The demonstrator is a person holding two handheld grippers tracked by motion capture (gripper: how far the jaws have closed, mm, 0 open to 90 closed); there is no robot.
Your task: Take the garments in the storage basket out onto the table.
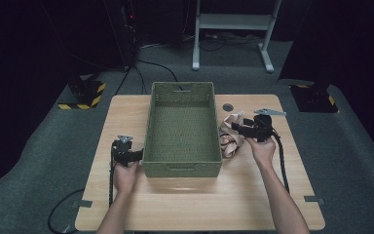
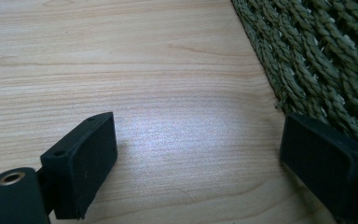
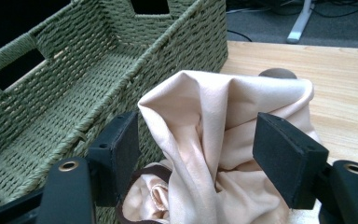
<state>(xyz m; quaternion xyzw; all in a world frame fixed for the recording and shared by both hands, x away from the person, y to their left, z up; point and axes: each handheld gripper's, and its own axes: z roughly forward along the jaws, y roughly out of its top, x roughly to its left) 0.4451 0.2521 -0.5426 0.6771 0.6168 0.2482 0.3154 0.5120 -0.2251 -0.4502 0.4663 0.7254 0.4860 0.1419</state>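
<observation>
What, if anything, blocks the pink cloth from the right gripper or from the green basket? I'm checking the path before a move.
Nothing visible lies between the right gripper and the pink cloth: the cloth bunches up between its open jaws. Toward the basket, only the basket's own near side wall rises between them, so the cloth would probably need lifting over it.
</observation>
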